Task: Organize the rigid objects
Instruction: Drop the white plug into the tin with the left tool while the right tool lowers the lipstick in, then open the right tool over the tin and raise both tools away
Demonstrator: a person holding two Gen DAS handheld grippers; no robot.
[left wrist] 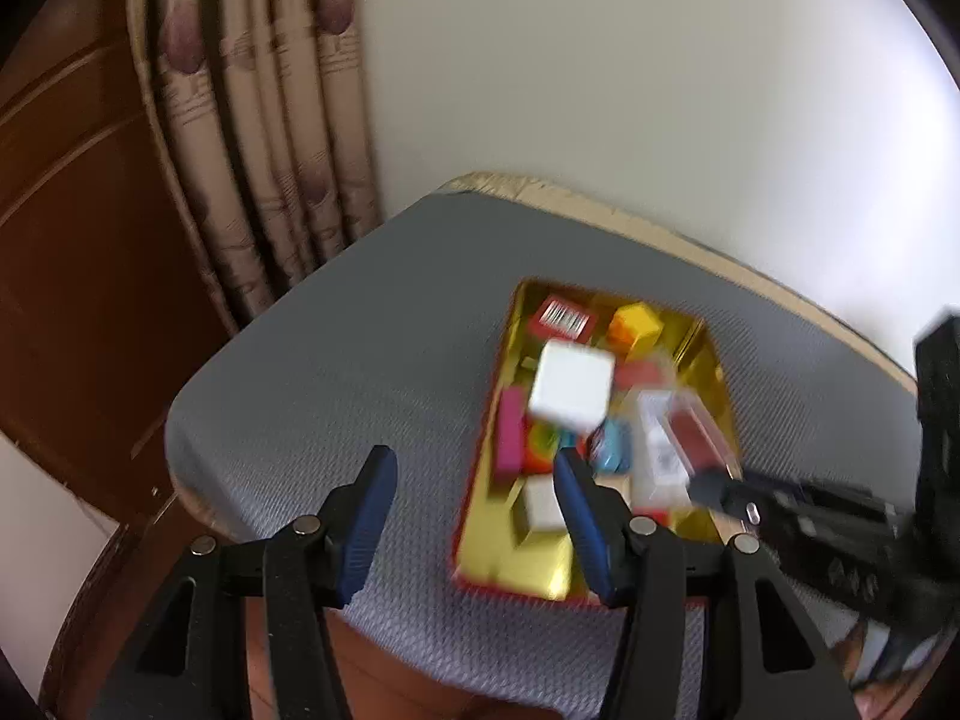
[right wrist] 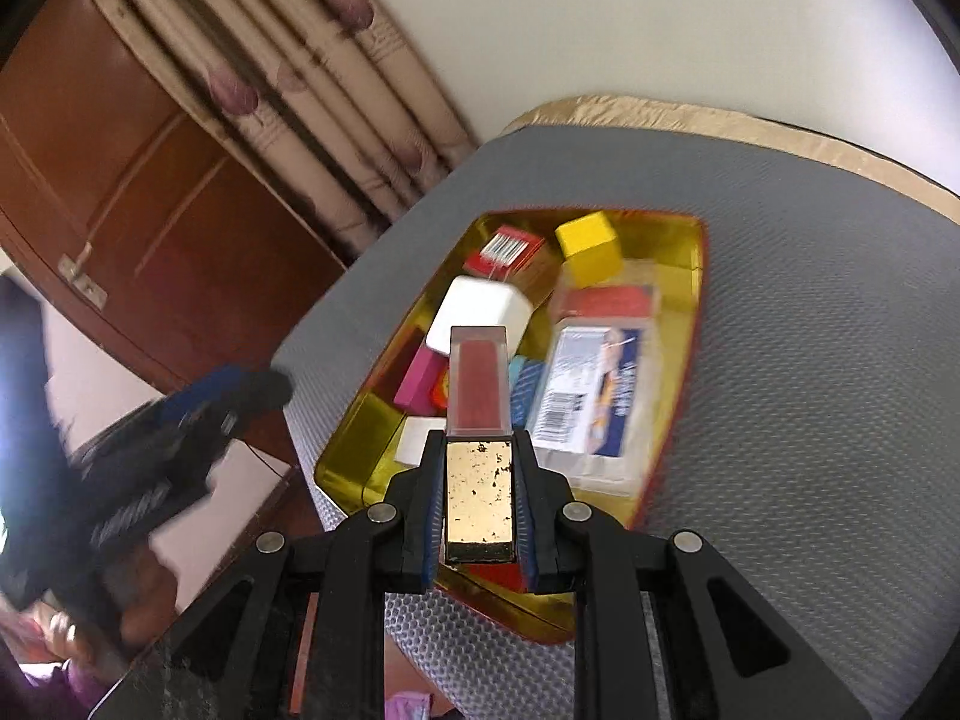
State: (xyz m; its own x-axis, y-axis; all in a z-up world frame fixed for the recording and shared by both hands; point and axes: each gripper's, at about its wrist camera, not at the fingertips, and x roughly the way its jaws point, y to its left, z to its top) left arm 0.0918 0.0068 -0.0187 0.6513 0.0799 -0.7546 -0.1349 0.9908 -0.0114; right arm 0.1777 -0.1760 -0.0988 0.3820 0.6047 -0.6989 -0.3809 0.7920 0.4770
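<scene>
Between the pads of the right hand-held gripper (right wrist: 479, 501) sits a lipstick tube (right wrist: 480, 420), pinched by its scuffed gold cap w/ the clear red end pointing fwd, held above the near end of the gold tray (right wrist: 690, 324). Left hand-held gripper (left wrist: 474, 516) is spread about halfway, nothing between its blue pads, hanging over the grey mat (left wrist: 336, 372) just beside the tray's near-left edge. Tray lies on the mat-covered desk and holds a white cube (right wrist: 480, 312), yellow block (right wrist: 588, 249), red barcode box (right wrist: 507, 249), pink block (right wrist: 420, 384), clear barcode packet (right wrist: 594, 396) & a small white piece (right wrist: 417, 441). Curtain (left wrist: 258, 150) and wooden door (left wrist: 78, 252) stand beyond, left wrist view blurred.
</scene>
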